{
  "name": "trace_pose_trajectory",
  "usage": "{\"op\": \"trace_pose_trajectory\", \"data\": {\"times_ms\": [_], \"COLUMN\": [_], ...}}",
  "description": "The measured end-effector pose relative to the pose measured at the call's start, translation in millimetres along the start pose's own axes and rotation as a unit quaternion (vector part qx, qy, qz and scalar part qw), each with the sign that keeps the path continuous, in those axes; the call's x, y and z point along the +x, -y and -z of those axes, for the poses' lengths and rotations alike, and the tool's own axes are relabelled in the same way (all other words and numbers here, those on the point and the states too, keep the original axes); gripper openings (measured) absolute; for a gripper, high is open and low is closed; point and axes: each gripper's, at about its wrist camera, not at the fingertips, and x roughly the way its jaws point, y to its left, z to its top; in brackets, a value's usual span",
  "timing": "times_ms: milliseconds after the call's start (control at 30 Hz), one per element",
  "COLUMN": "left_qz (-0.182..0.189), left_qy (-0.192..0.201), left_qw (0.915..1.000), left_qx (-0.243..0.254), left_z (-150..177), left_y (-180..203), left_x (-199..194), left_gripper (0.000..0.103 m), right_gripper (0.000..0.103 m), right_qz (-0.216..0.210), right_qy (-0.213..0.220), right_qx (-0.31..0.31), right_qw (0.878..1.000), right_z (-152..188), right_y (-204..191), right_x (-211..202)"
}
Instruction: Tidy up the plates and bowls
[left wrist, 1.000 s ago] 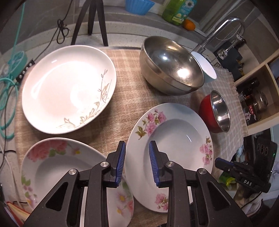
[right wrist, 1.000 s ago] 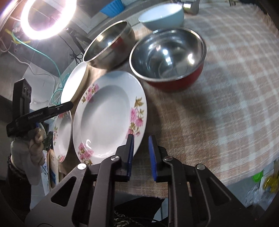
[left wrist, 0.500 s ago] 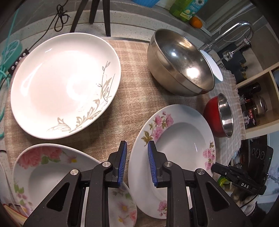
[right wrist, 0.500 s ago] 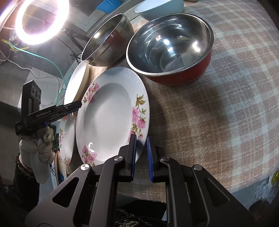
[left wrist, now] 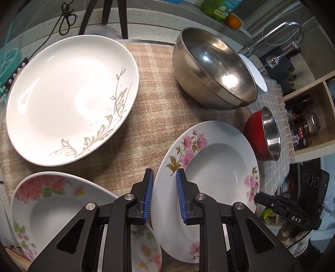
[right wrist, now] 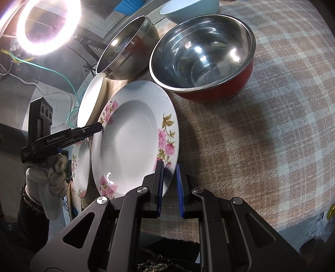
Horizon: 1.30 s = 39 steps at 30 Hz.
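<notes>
A white deep plate with pink flowers (left wrist: 211, 184) (right wrist: 125, 142) lies on the checked cloth (right wrist: 261, 136). My left gripper (left wrist: 164, 173) has its blue pads either side of the plate's left rim and closed against it. On the opposite rim my right gripper (right wrist: 169, 165) is shut, the edge pinched between its pads. Each gripper shows in the other view: the left gripper (right wrist: 98, 127) in a gloved hand, the right gripper (left wrist: 259, 197) at the plate's edge. Nearby are a large white plate with gold leaves (left wrist: 69, 100), a rose-patterned plate (left wrist: 52, 205), a big steel bowl (left wrist: 215, 71) and a red steel-lined bowl (right wrist: 201, 58).
A light blue bowl (right wrist: 190, 8) sits behind the steel bowls. A tap (left wrist: 278, 31) and a shelf with jars (left wrist: 303, 125) stand at the right. A ring light (right wrist: 48, 25), tripod legs and cables are at the far left. The cloth's front edge is close below the right gripper.
The right gripper's jaws have slid onto the flowered plate's rim and shut on it. The left gripper's jaws narrowed around the opposite rim, and it edged forward.
</notes>
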Motion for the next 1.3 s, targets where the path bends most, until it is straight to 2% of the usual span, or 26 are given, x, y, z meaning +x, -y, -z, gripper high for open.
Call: {"op": "trace_pose_trajectory", "data": {"times_ms": [500,1067,1300], "left_qz": [-0.014,-0.026,-0.021], "left_qy": [-0.002,-0.004,0.008], "left_qw": [0.9999,0.9994,0.9991], "left_qx": [0.000,-0.021,-0.036], "left_z": [26.9,49.1,56.6], "left_y": [19.1,27.5,25.3], "left_x": [1.1,0.6,-0.7], "left_gripper": [0.020,0.020,0.020], "right_gripper": [0.012,0.012,0.013], "right_qz": [0.014,0.013,0.016], "right_qy": [-0.016,-0.017,-0.018], "right_qx": [-0.013,-0.027,-0.037], "right_qw": [1.000,0.999,0.999], "right_z": [-1.1,-12.2,-14.3], "right_y": [11.1,19.3,16.4], "right_x": [-10.1,-15.8,-16.5]}}
